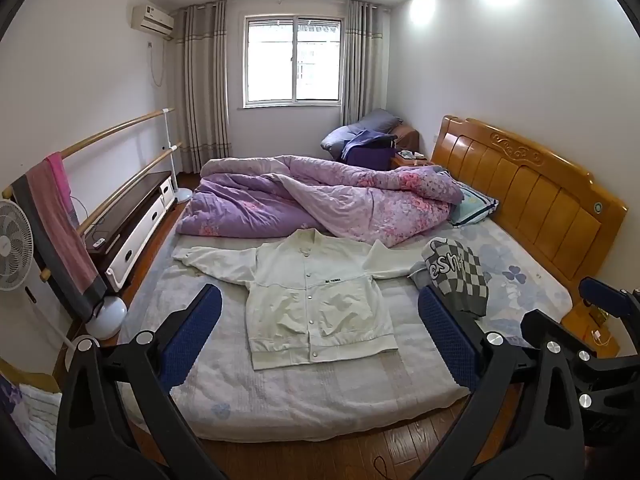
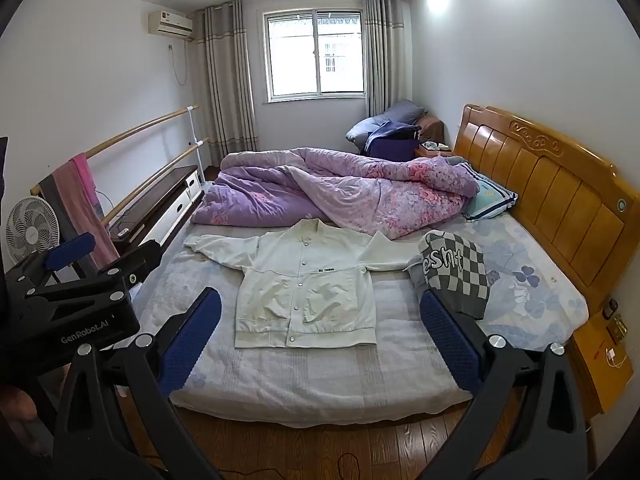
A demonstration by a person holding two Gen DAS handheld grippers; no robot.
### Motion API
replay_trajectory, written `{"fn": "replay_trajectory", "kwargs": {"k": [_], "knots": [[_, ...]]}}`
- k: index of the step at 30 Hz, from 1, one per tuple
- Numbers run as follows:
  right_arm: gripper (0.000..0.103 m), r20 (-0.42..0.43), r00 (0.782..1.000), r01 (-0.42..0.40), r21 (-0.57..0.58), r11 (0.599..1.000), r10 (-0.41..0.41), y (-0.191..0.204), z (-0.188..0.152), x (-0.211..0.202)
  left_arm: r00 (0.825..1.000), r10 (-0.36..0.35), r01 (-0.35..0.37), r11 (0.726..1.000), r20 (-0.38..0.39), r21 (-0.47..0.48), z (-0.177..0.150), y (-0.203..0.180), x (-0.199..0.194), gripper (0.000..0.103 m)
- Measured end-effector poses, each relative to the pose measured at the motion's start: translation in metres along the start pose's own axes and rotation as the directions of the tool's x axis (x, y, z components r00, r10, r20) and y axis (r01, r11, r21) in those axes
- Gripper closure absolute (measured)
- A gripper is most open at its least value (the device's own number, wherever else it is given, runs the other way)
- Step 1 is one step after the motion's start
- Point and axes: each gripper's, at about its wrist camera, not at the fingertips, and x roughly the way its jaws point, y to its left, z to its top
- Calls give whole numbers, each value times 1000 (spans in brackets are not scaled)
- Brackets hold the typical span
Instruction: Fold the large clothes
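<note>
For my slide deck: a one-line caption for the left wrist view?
Open left gripper above a white snap-button jacket spread flat on the bed, checkered garment beside it.

A lived-in home bedroom, seen from the foot of a dbl bed [image 1: 320, 400] w/ a carved wooden headboard [image 1: 520, 184] against the white right-hand wall. A rumpled purple floral quilt [image 1: 320, 196] and a pillow [image 1: 476, 204] lie at the far side of the mattress; a white button-front jacket [image 1: 316, 296] is spread flat on the sheet, a checked knit garment [image 1: 460, 276] just beside its sleeve. Grey curtains [image 1: 204, 80] flank a barred window [image 1: 294, 60], a wall-mounted AC unit [image 1: 152, 20] sits top left, a pedestal fan [image 1: 14, 244] and low TV cabinet [image 1: 132, 220] line the left wall. Wood-plank floor [image 1: 320, 460], recessed ceiling lights.
</note>
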Motion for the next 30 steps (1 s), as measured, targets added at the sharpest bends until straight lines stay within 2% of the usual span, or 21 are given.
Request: {"fn": "replay_trajectory", "kwargs": {"k": [30], "knots": [[7, 28, 999, 14, -7, 1000, -14, 9, 12, 14, 1000, -8, 8, 1000, 6, -5, 6, 0, 5, 5]]}}
